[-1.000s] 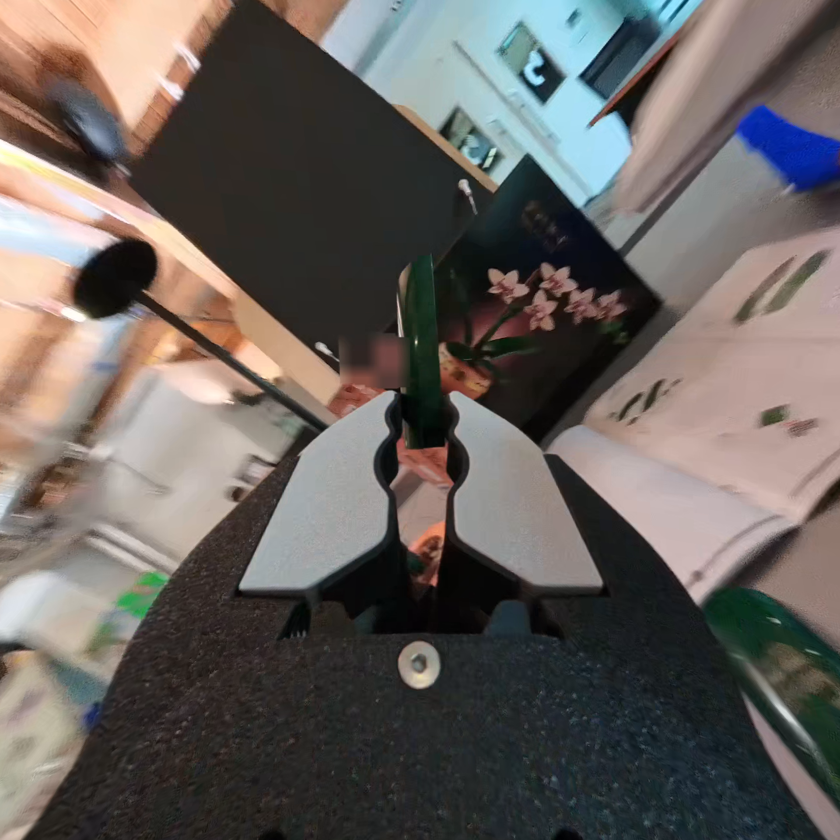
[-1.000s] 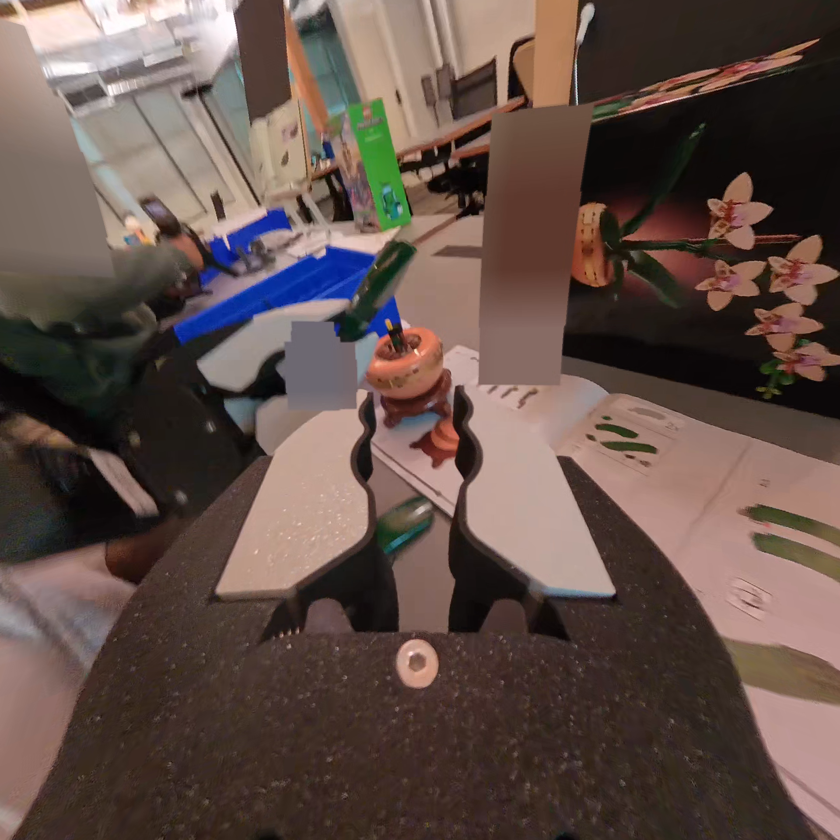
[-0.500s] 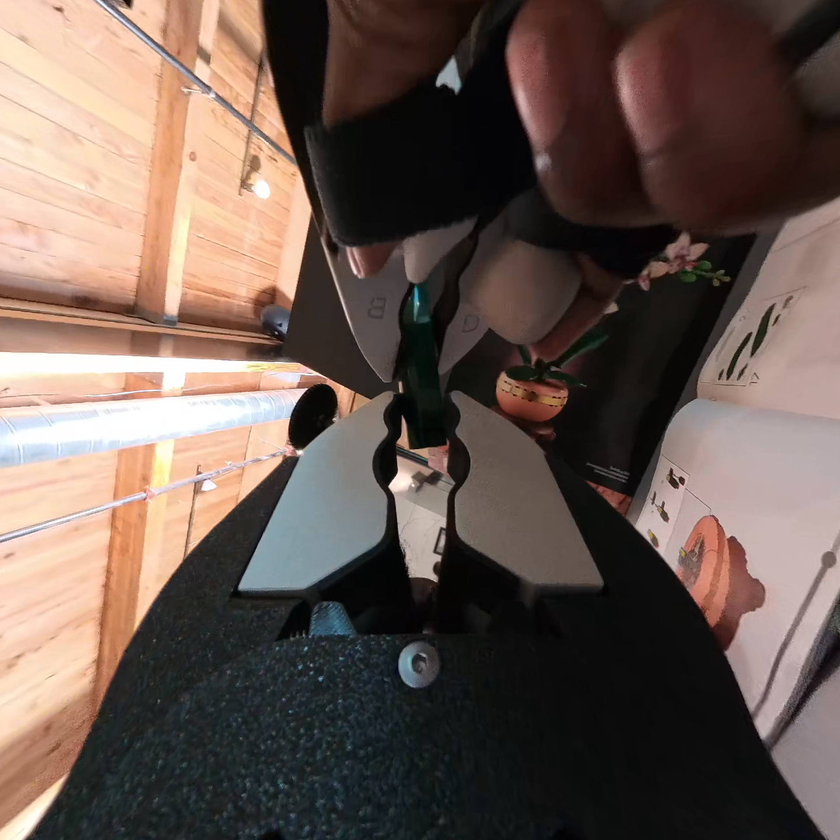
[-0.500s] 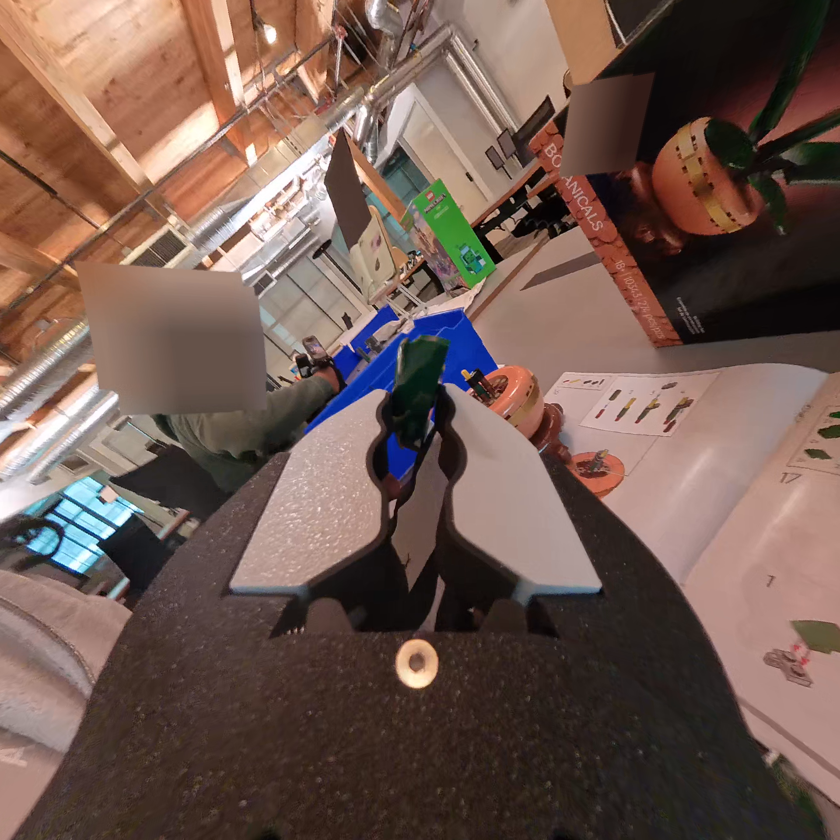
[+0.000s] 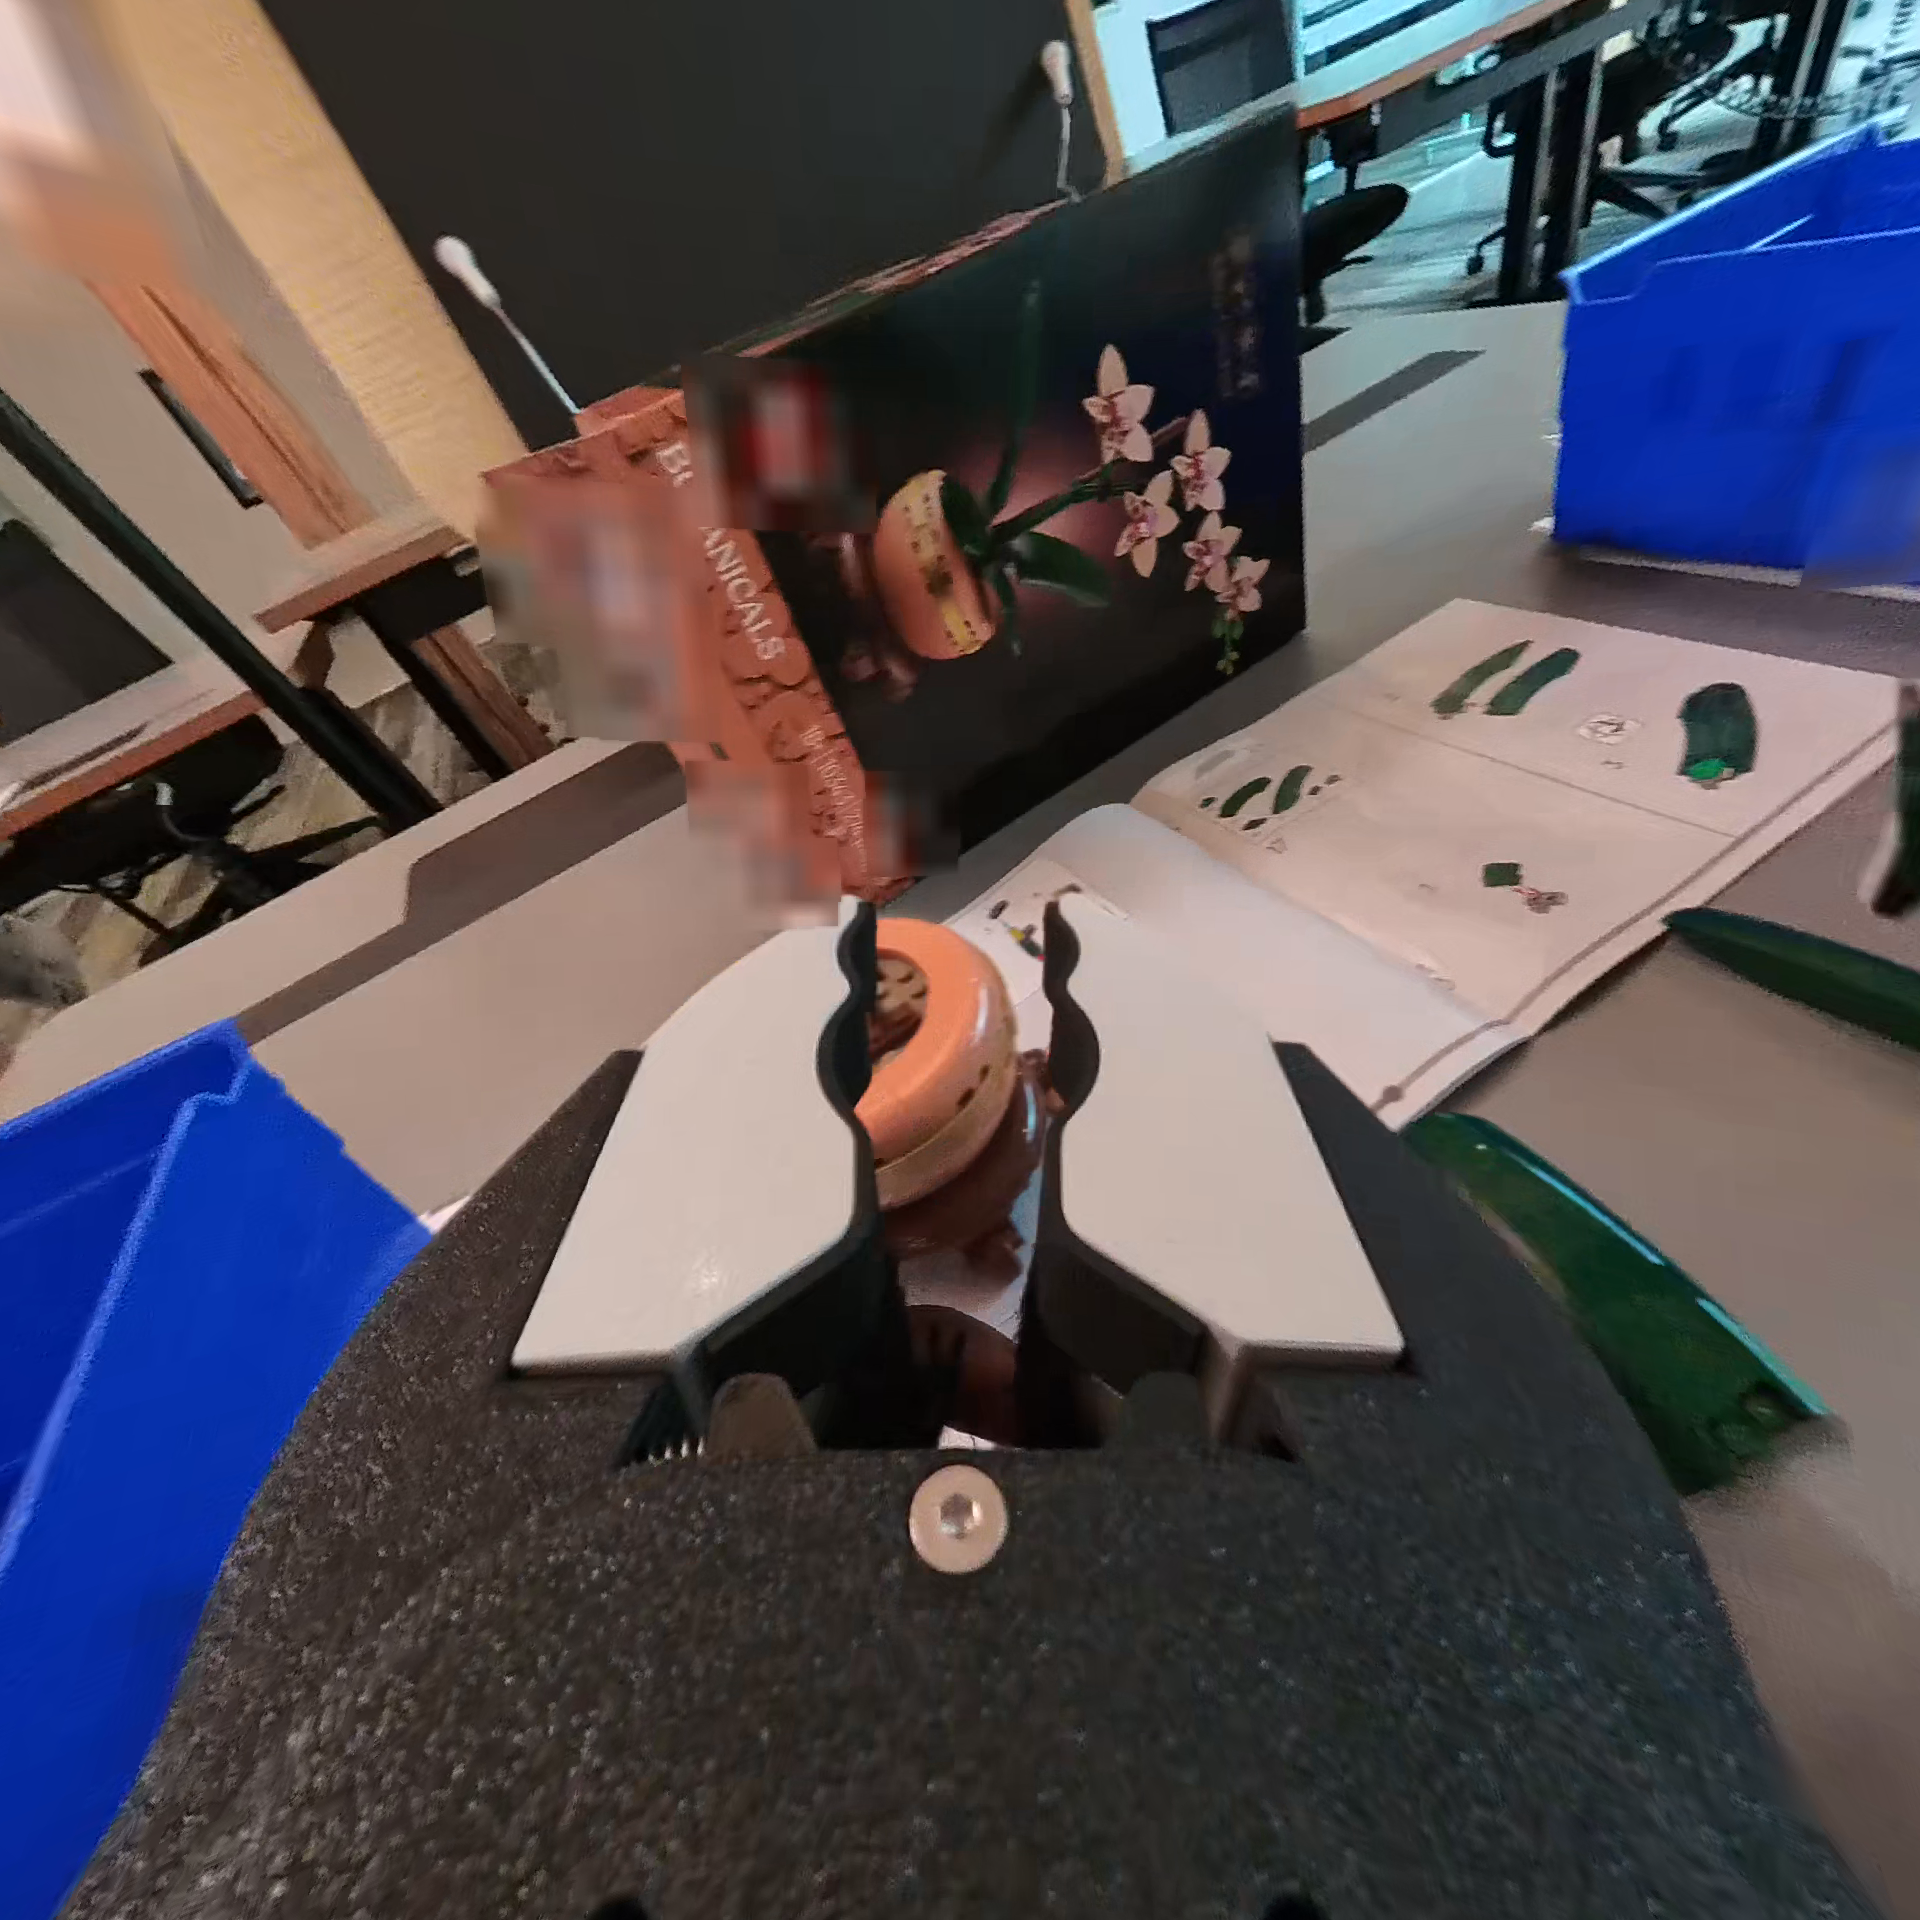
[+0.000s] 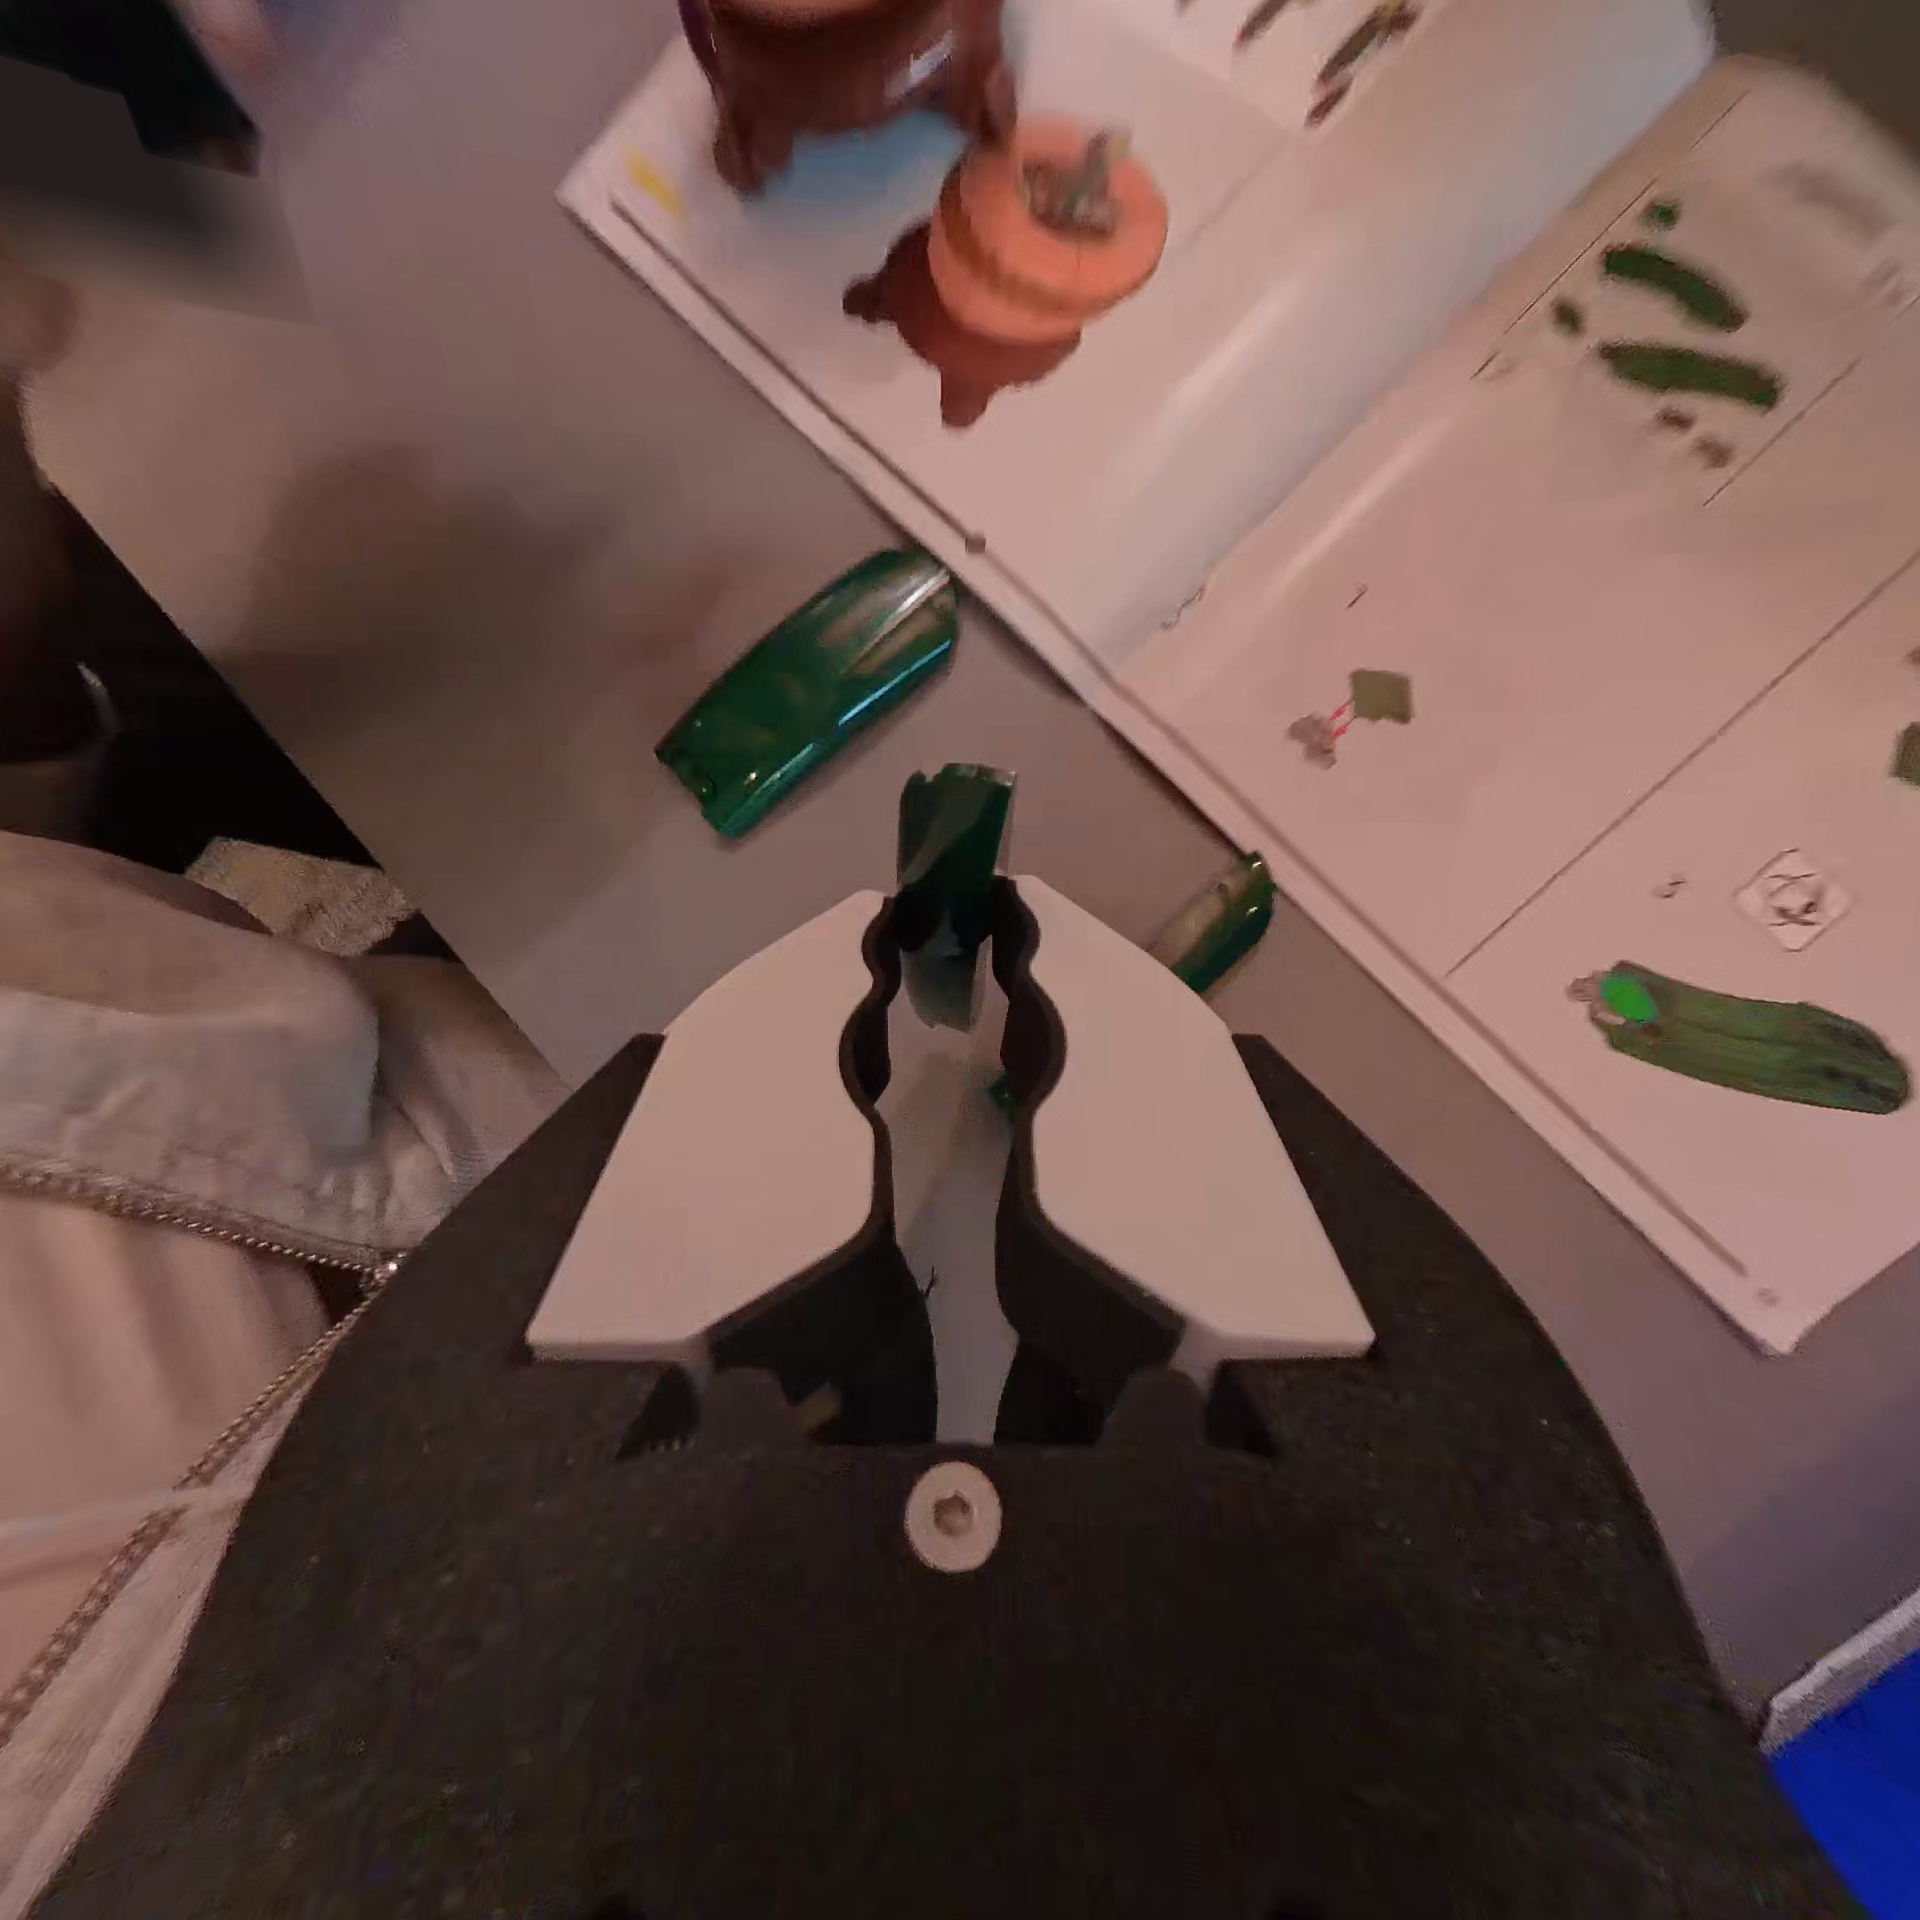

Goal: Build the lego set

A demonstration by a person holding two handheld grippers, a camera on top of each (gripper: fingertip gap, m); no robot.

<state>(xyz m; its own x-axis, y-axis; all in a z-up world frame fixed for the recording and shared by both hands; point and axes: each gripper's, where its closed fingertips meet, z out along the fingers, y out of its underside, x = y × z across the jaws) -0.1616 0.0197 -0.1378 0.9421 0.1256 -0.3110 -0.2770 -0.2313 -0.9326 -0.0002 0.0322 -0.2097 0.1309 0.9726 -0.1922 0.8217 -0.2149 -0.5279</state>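
In the left wrist view my left gripper (image 5: 956, 925) is open and empty, its fingers on either side of the orange pot (image 5: 935, 1049) on its brown stand; I cannot tell if they touch it. My right gripper (image 6: 948, 904) is shut on a dark green leaf piece (image 6: 951, 831) and holds it above the grey table, pointing down. A loose green leaf (image 6: 821, 696) lies on the table just beyond it, and another (image 6: 1216, 925) lies to its right. The same leaves show in the left wrist view (image 5: 1600, 1288), (image 5: 1808, 966). The pot's brown stand (image 6: 831, 94) shows at the top edge.
The open instruction booklet (image 5: 1455, 810) (image 6: 1351, 623) lies right of the pot. The set's dark box (image 5: 997, 540) stands behind it. Blue bins stand at the left (image 5: 156, 1299) and back right (image 5: 1745, 384). A person's light grey garment (image 6: 156, 1143) is at the table edge. The orange pot (image 5: 935, 1049) is about 5 centimetres from my left fingertips.
The green leaf passed from my left gripper to my right gripper. The left gripper opened and came down around the pot. The right gripper swung down to face the table.
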